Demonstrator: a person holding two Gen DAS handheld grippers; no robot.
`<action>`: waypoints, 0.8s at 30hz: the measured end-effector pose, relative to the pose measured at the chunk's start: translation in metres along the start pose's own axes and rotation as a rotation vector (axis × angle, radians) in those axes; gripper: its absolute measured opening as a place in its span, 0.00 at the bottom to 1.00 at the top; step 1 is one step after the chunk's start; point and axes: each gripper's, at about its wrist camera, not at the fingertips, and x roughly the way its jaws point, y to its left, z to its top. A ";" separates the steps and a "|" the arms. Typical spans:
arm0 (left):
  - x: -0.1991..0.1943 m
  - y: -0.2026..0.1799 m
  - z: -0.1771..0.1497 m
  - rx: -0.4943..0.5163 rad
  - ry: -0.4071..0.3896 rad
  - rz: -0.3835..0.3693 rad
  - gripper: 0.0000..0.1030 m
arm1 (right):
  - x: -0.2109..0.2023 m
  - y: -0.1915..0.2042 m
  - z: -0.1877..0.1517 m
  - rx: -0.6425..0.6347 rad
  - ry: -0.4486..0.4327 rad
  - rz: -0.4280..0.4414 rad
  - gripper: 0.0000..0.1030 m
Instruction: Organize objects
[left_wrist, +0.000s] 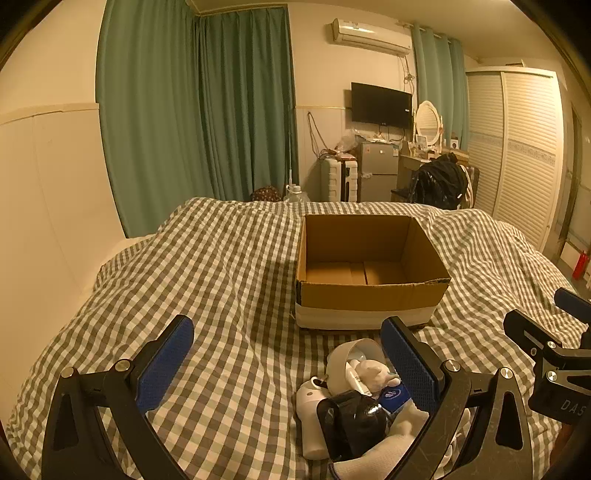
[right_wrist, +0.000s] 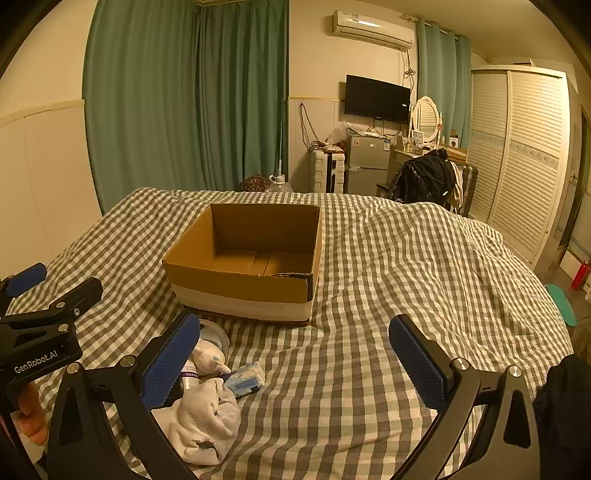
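Note:
An open, empty cardboard box (left_wrist: 369, 295) stands on the checked bedspread (left_wrist: 229, 280); it also shows in the right wrist view (right_wrist: 240, 284). In front of it lies a pile of small items: a white cup (left_wrist: 351, 360), a white soft toy (left_wrist: 373, 373), a black object (left_wrist: 354, 417), a white bottle (left_wrist: 308, 413), a blue packet (right_wrist: 245, 380) and a white cloth (right_wrist: 201, 424). My left gripper (left_wrist: 288, 354) is open, its right finger beside the pile. My right gripper (right_wrist: 295, 350) is open, with the pile at its left finger.
Green curtains (left_wrist: 192, 110) hang behind the bed. A small fridge (left_wrist: 376, 170), a TV (left_wrist: 380, 103), a chair with a black bag (left_wrist: 439, 181) and a white wardrobe (left_wrist: 517, 147) stand at the far wall. The bedspread (right_wrist: 406, 266) stretches right of the box.

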 end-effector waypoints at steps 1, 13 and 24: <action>0.000 0.001 0.000 -0.001 0.001 -0.002 1.00 | 0.000 0.000 0.000 -0.002 0.000 0.001 1.00; 0.004 -0.002 -0.001 0.005 0.008 -0.003 1.00 | 0.000 -0.002 0.001 -0.002 0.001 -0.002 1.00; 0.005 -0.003 -0.003 0.009 0.010 -0.003 1.00 | 0.001 -0.001 0.000 -0.011 0.002 -0.007 1.00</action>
